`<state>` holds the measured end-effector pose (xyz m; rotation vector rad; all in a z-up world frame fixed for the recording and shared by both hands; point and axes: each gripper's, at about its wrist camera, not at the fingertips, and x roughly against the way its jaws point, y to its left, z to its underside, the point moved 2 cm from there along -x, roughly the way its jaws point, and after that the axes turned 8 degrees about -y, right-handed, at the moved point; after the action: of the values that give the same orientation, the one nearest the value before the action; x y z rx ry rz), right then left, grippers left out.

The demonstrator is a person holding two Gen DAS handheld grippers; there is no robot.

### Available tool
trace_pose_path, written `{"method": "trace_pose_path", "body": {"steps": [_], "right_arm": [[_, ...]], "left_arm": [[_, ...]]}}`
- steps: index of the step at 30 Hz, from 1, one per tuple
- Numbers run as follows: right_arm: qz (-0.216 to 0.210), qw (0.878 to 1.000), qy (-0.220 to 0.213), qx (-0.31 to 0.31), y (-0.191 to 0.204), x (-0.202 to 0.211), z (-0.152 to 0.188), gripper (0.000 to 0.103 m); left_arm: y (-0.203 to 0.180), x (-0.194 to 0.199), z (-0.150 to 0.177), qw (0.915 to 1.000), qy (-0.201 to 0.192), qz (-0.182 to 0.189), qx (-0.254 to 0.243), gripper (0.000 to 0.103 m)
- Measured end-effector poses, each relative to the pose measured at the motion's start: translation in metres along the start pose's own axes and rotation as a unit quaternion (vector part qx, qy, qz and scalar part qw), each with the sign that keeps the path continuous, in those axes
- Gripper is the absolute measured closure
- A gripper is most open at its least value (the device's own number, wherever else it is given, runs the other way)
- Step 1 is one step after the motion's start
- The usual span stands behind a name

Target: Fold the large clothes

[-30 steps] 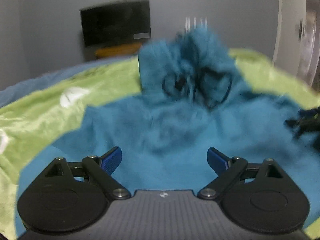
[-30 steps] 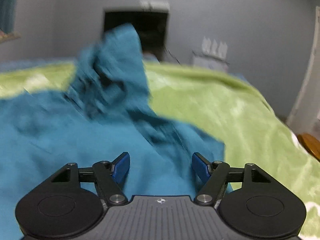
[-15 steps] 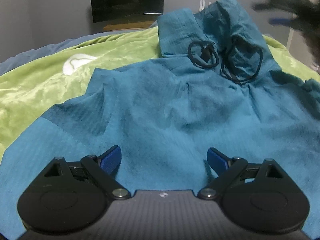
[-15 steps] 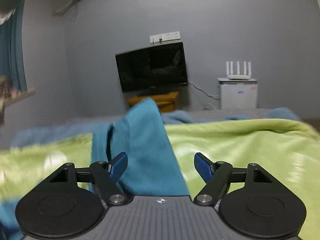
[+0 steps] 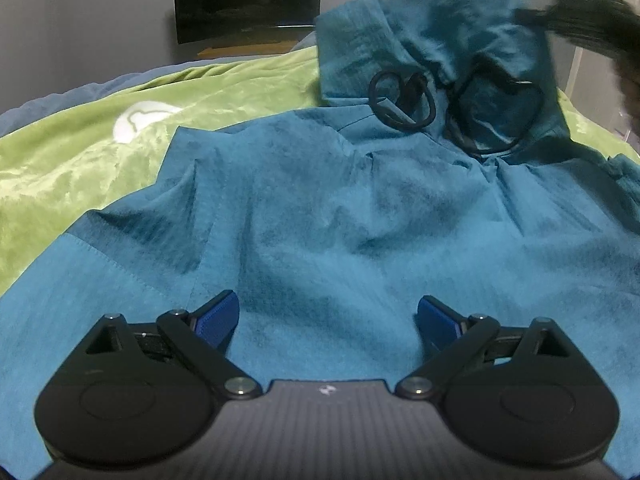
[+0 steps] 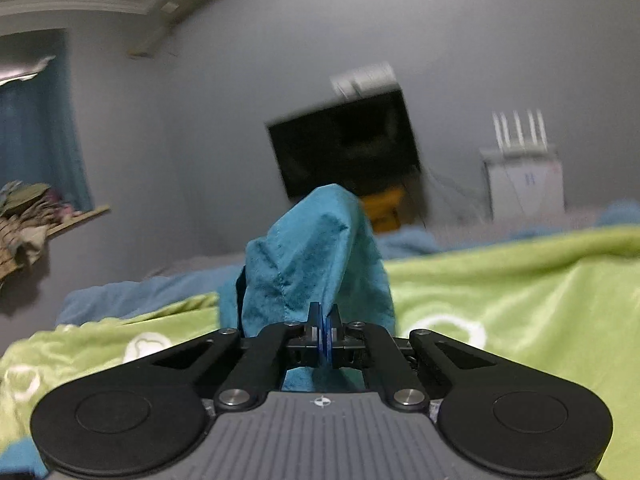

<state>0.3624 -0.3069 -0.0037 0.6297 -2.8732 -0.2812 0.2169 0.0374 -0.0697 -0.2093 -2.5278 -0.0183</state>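
A large teal hooded garment (image 5: 340, 216) lies spread on a green blanket (image 5: 80, 160). Its hood with black drawstrings (image 5: 404, 100) stands raised at the far end. My left gripper (image 5: 328, 320) is open and empty, low over the garment's body. My right gripper (image 6: 323, 332) is shut on a fold of the teal hood fabric (image 6: 312, 264), which rises above its blue pads (image 6: 320, 326). The right gripper also shows as a dark blur at the top right of the left wrist view (image 5: 592, 28).
The green blanket (image 6: 520, 300) covers a bed with a blue sheet (image 6: 132, 296) at its far edge. A black TV (image 6: 344, 140) hangs on the grey wall, with a white cabinet and router (image 6: 524, 184) to its right. A shelf with clothes (image 6: 24, 216) is at left.
My right gripper has shut on the hood fabric; it was open half a second ago. It has lifted the hood a little. My left gripper has stayed open over the garment.
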Motion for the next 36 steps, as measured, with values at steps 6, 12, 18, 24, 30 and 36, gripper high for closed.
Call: {"method": "trace_pose_path", "body": {"steps": [6, 12, 18, 24, 30, 36], "right_arm": [[-0.055, 0.995, -0.013, 0.085, 0.037, 0.107, 0.024, 0.101], [-0.063, 0.984, 0.044, 0.163, 0.067, 0.185, 0.081, 0.101], [-0.051, 0.986, 0.091, 0.126, 0.063, 0.227, 0.117, 0.087], [-0.048, 0.995, 0.036, 0.076, 0.078, 0.244, 0.082, 0.065], [-0.053, 0.990, 0.076, 0.105, 0.132, 0.208, 0.078, 0.064], [-0.038, 0.974, 0.180, 0.129, 0.150, 0.169, 0.130, 0.064]], "left_arm": [[0.005, 0.004, 0.001, 0.9997, -0.012, -0.010, 0.017, 0.007], [0.031, 0.036, -0.004, 0.9902, -0.082, -0.077, 0.083, 0.007], [0.073, 0.099, -0.014, 0.9510, -0.202, -0.150, 0.180, 0.007], [0.068, 0.112, -0.017, 0.9530, -0.224, -0.089, 0.184, 0.007], [0.019, 0.110, -0.021, 0.9725, -0.216, 0.020, 0.085, 0.007], [-0.024, 0.081, -0.005, 0.9892, -0.125, 0.018, -0.074, 0.007]]}}
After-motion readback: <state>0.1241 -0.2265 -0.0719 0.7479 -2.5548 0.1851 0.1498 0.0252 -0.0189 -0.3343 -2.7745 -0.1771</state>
